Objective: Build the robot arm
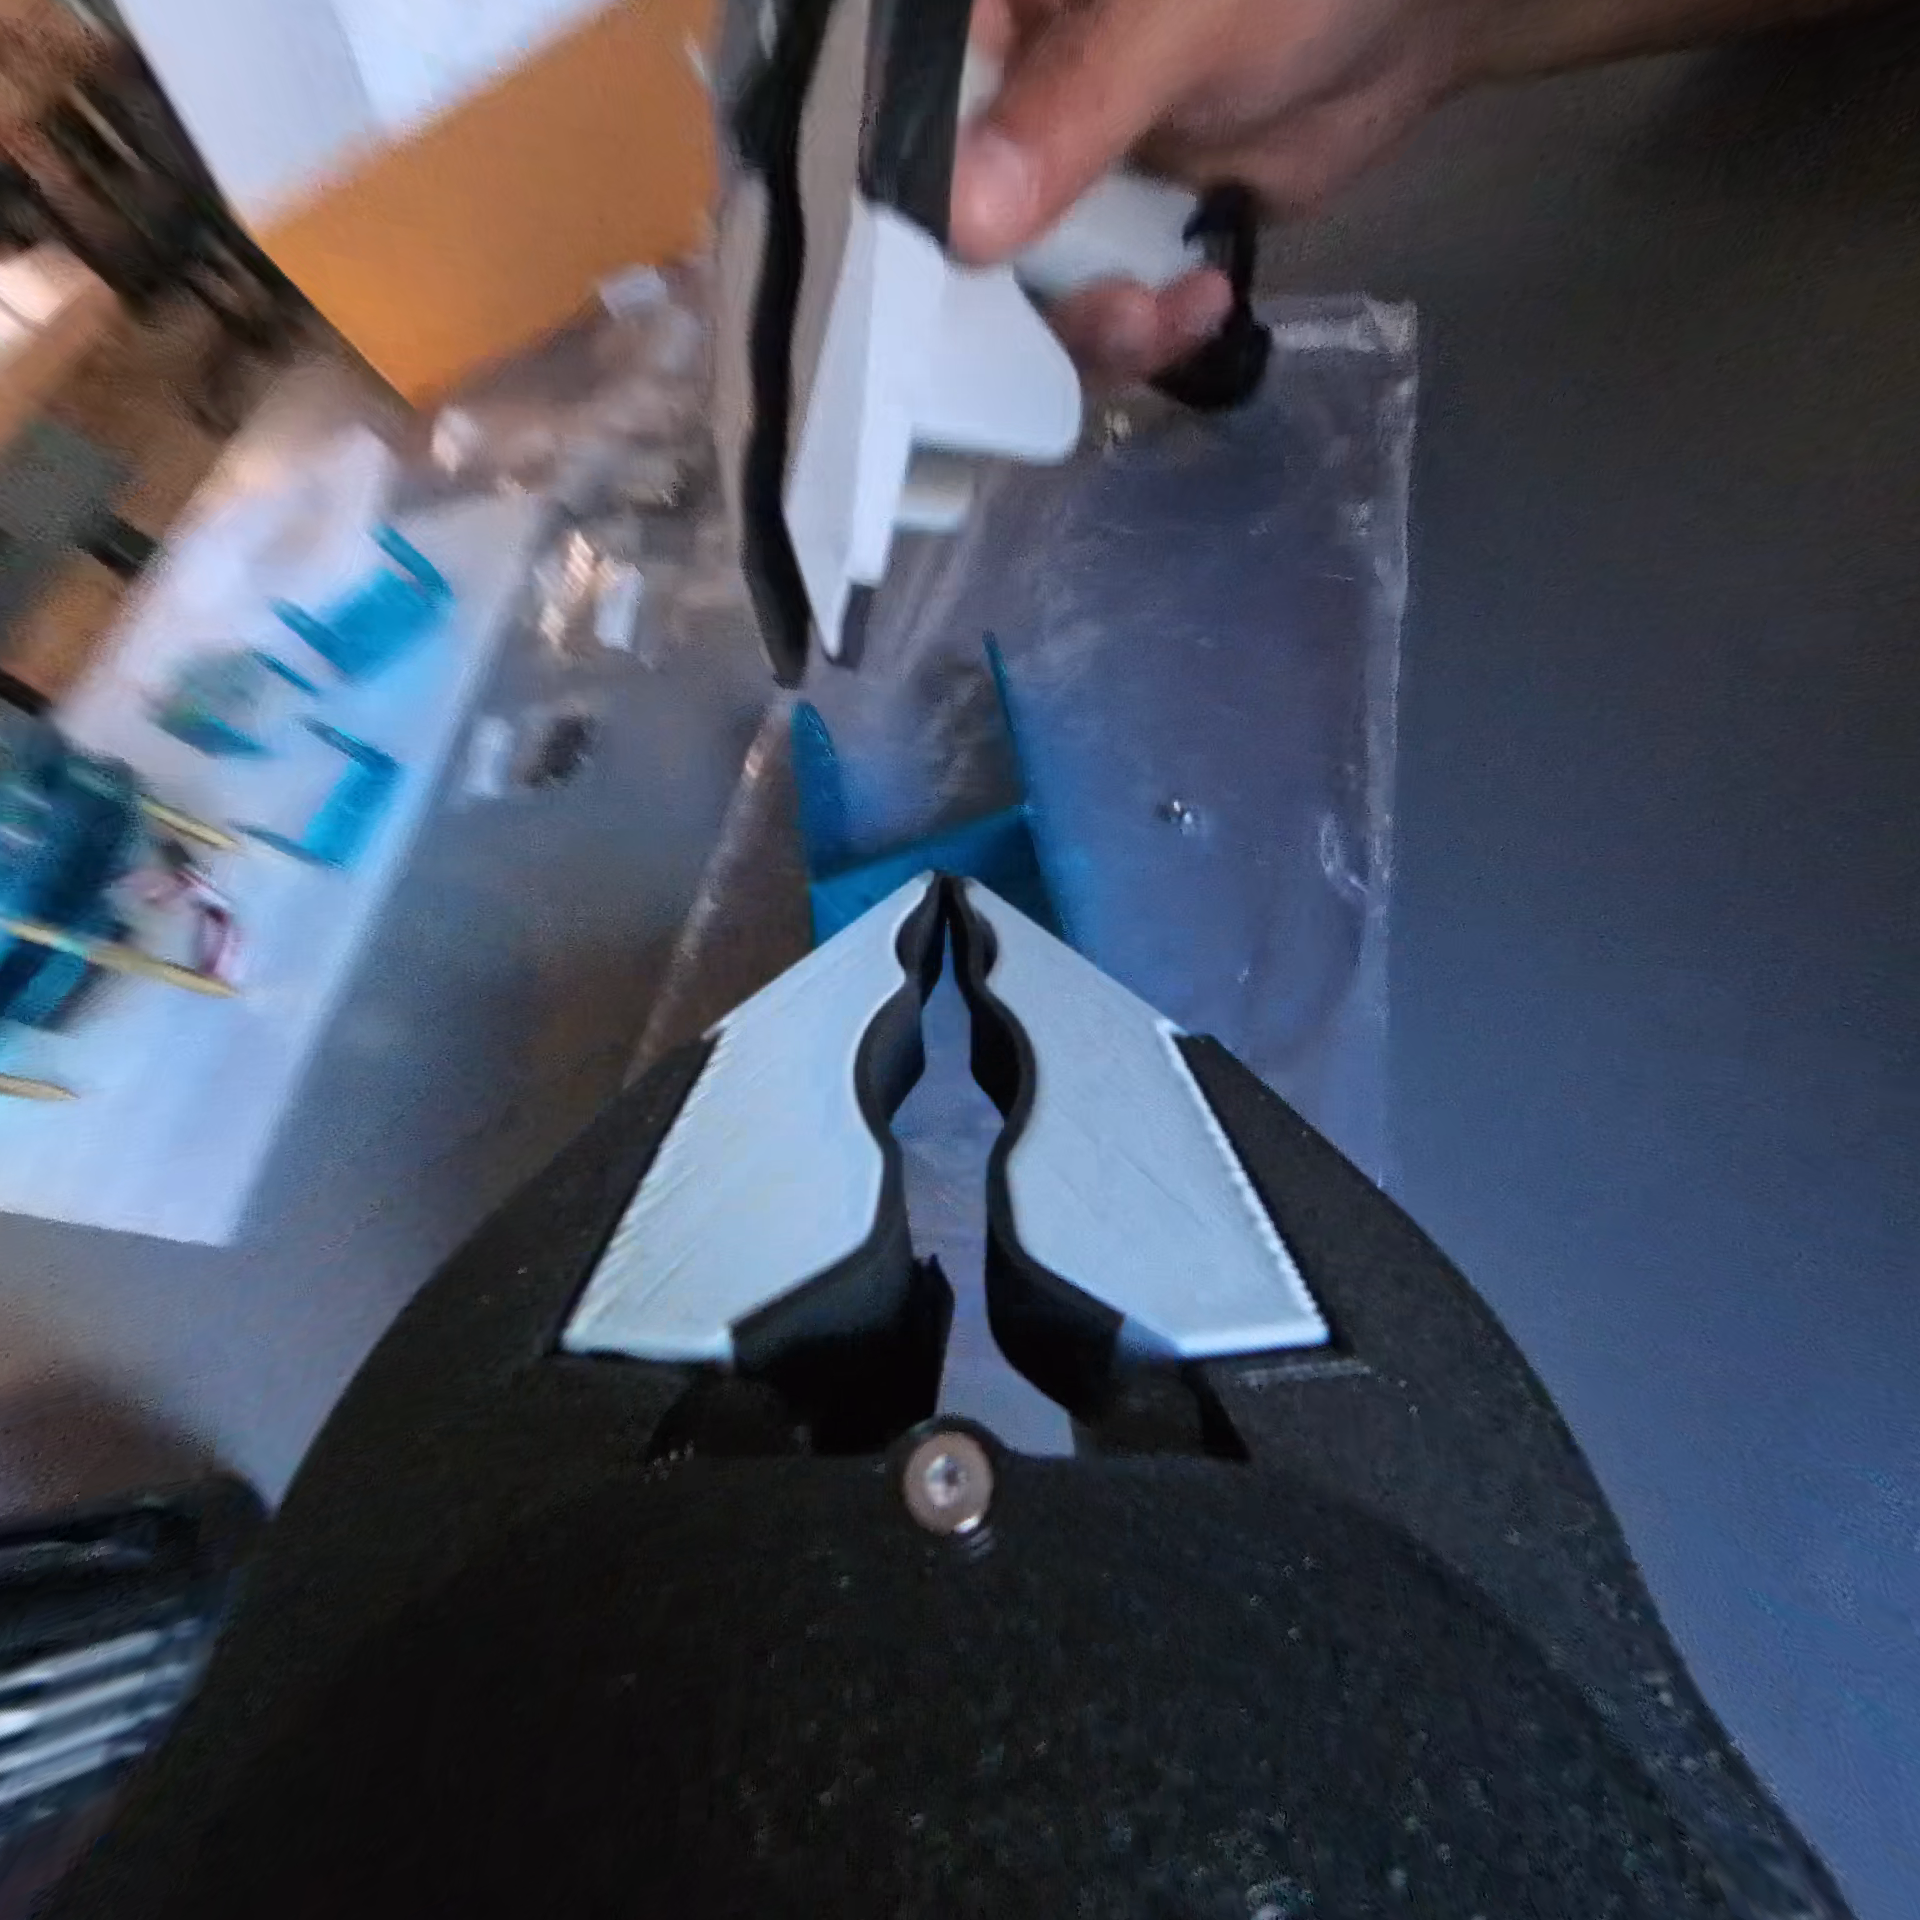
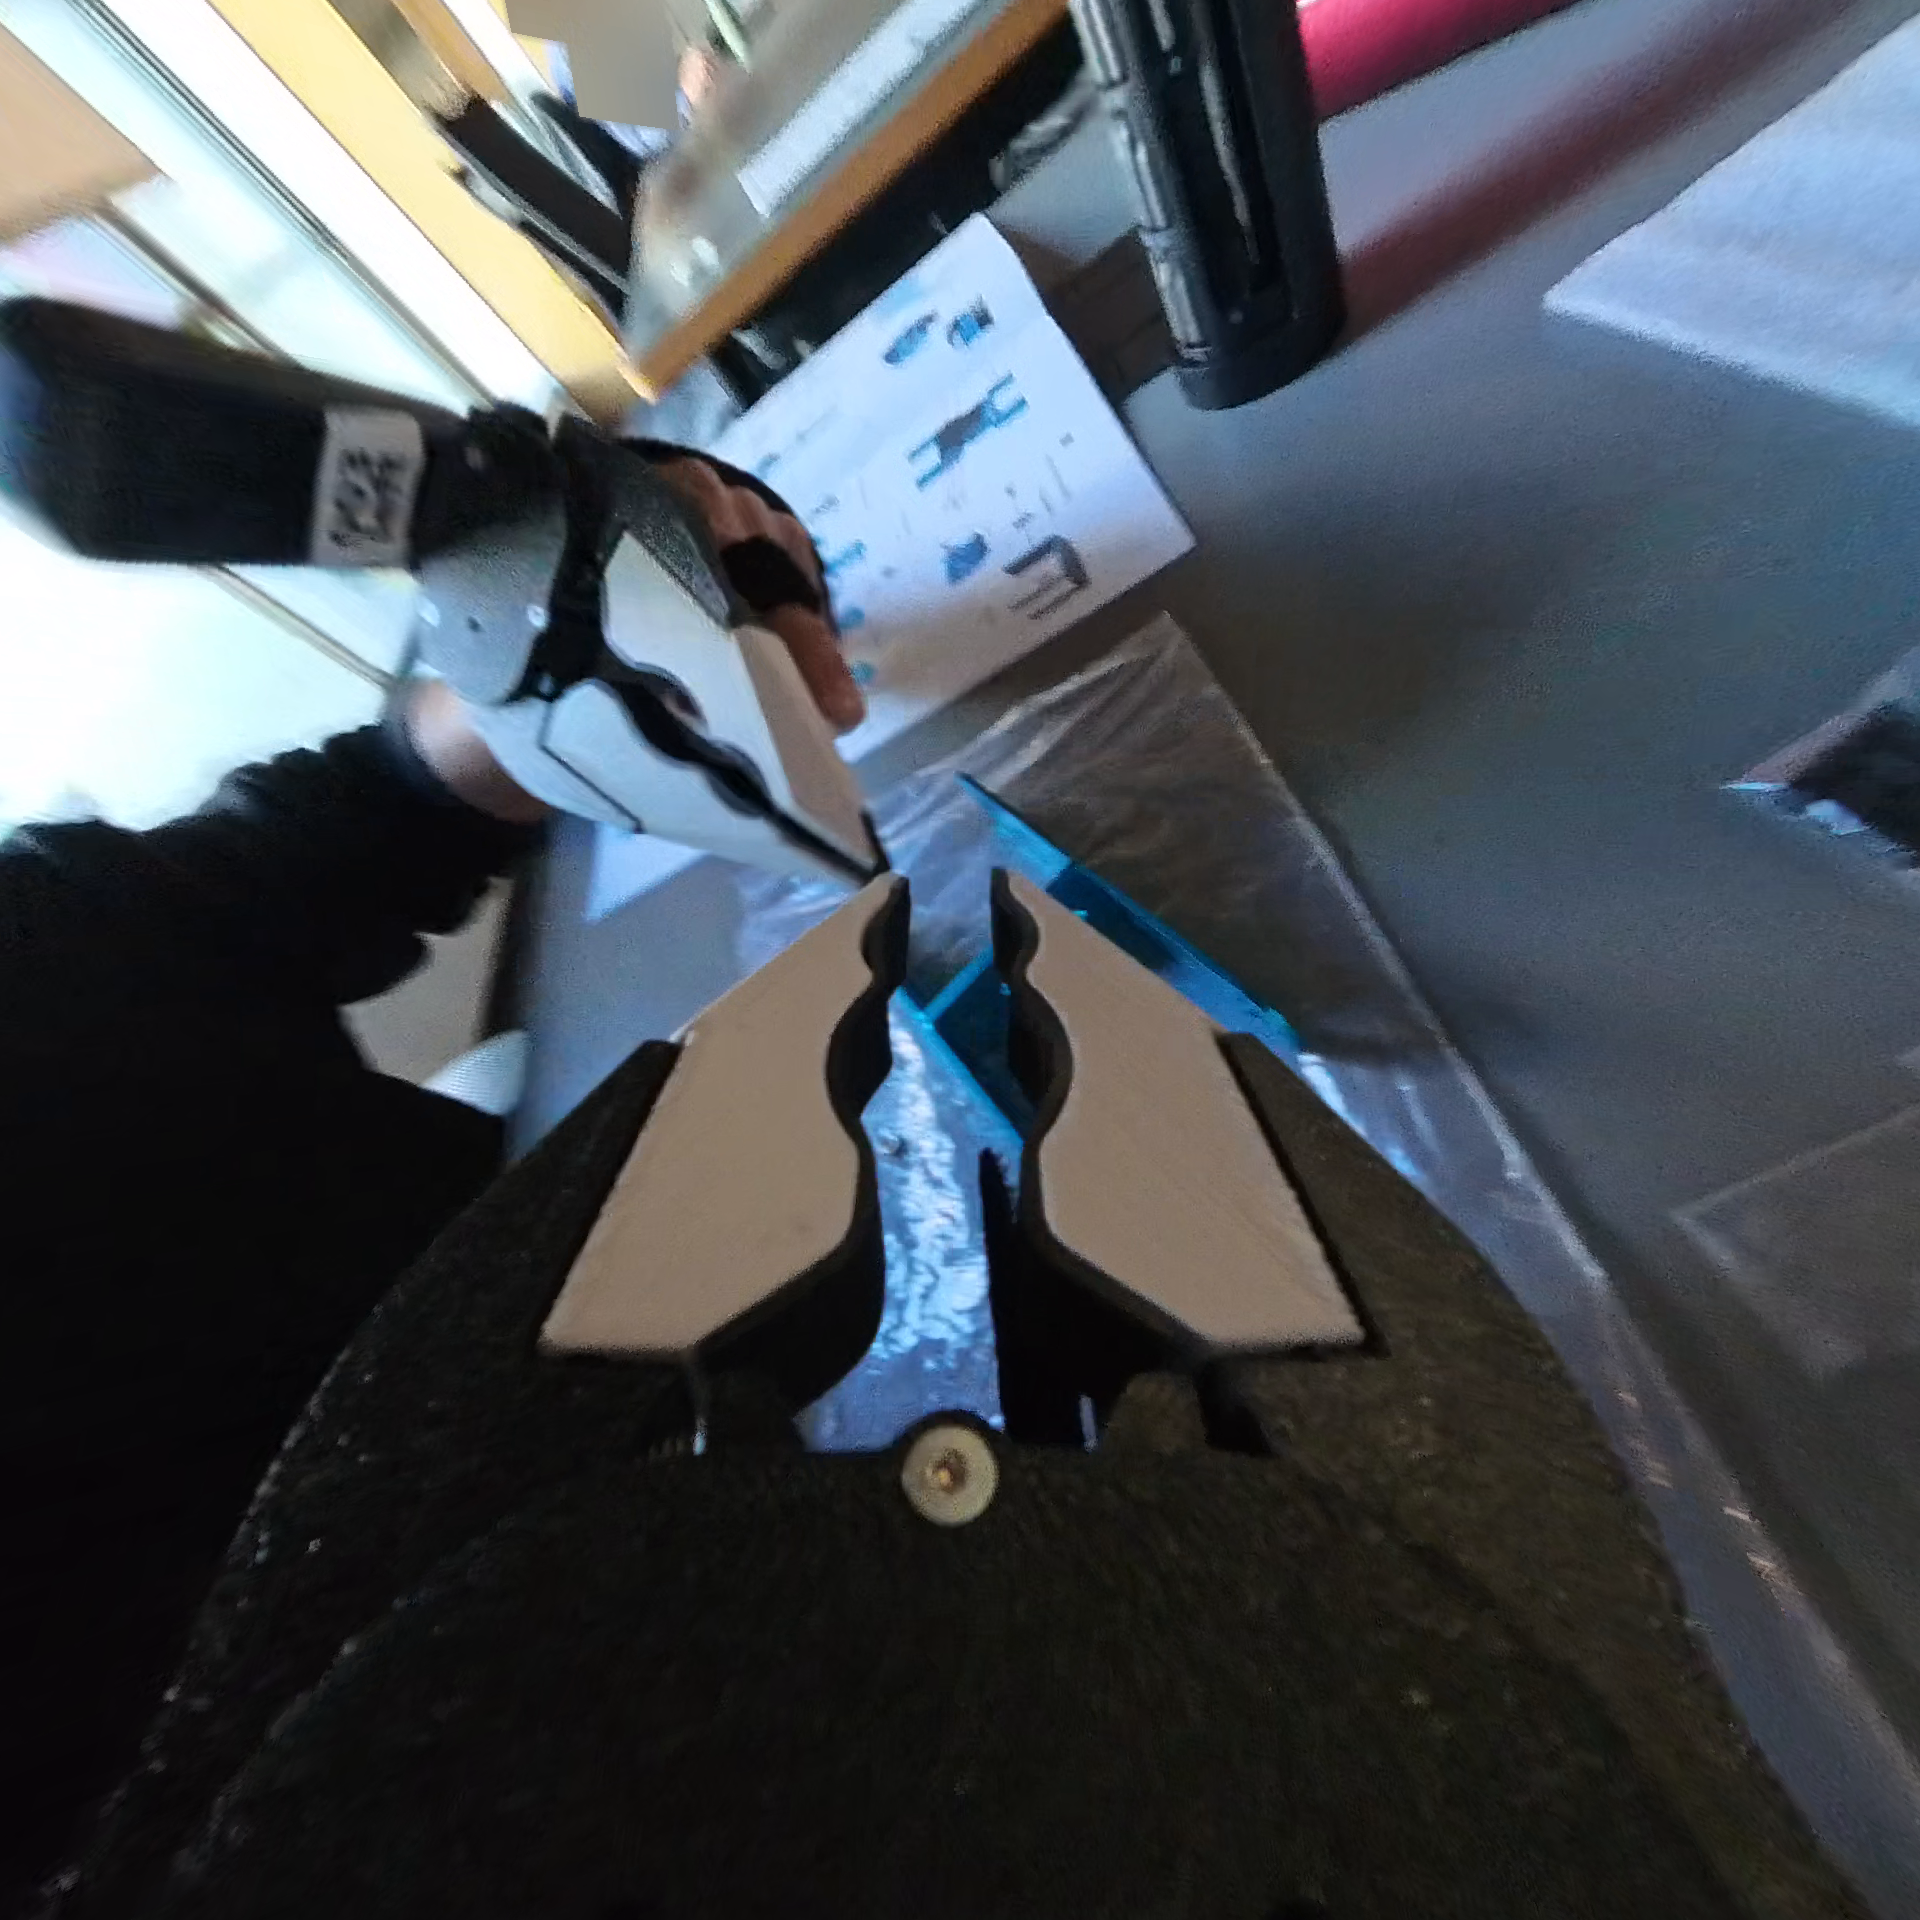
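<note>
A blue plastic frame part (image 1: 914,831) lies inside a clear plastic bag (image 1: 1195,675) on a grey table. My left gripper (image 1: 945,883) is shut, its tips right over the blue part and touching the bag; I cannot tell if it pinches the film. In the right wrist view, my right gripper (image 2: 948,894) is open by a narrow gap, empty, just above the bag (image 2: 1143,748) and the blue part (image 2: 1122,935). The left gripper (image 2: 871,862) comes in from the left, tip almost touching my right gripper's left finger. The right gripper (image 1: 816,660) hangs above the bag in the left view.
A white sheet with blue pictures (image 2: 987,468) lies on the table beyond the bag and shows blurred at the left (image 1: 260,779). A tall black object (image 2: 1226,208) stands at the back. A hand (image 1: 1143,104) holds the right gripper. A dark sleeve (image 2: 156,987) fills the left side. The grippers' ends are close to 5 cm from one another.
</note>
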Demonstrator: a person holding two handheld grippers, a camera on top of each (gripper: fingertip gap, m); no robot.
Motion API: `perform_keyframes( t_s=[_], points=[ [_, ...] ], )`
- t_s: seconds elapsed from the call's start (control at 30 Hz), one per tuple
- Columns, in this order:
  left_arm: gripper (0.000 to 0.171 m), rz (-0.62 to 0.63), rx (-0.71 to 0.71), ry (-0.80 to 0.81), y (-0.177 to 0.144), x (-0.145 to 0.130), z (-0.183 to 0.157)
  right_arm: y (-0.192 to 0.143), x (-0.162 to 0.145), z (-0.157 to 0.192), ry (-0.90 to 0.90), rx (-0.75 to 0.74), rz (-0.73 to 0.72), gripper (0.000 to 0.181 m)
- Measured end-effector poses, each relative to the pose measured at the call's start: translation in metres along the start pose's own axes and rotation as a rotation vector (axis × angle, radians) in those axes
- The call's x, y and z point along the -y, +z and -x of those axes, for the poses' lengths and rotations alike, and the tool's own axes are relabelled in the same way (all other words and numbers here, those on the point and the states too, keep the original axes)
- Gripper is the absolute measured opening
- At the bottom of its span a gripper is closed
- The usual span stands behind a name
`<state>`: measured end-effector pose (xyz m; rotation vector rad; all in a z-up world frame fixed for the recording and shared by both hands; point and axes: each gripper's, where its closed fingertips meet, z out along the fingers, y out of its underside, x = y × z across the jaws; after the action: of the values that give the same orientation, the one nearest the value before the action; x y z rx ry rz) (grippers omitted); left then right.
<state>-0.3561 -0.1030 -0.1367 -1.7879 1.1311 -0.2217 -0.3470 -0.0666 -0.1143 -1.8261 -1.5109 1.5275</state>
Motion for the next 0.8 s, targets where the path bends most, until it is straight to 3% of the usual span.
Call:
perform_keyframes(
  t_s=[0.07,0.17,0.53,0.8],
  points=[
    [0.011,0.042,-0.028,-0.035,0.008,-0.011,-0.001,0.0,0.0,-0.008,-0.065,-0.082,0.007,0.013],
    [0.016,0.105,-0.034,-0.01,0.016,-0.02,0.001,0.0,-0.001,-0.006,-0.084,-0.083,0.003,0.011],
    [0.016,0.307,-0.182,0.105,0.032,-0.027,-0.006,-0.015,-0.002,0.003,-0.051,-0.026,-0.031,0.012],
    [0.008,0.383,-0.248,0.121,0.039,-0.025,-0.007,-0.016,-0.002,0.017,-0.03,0.034,-0.031,0.012]
  ],
)
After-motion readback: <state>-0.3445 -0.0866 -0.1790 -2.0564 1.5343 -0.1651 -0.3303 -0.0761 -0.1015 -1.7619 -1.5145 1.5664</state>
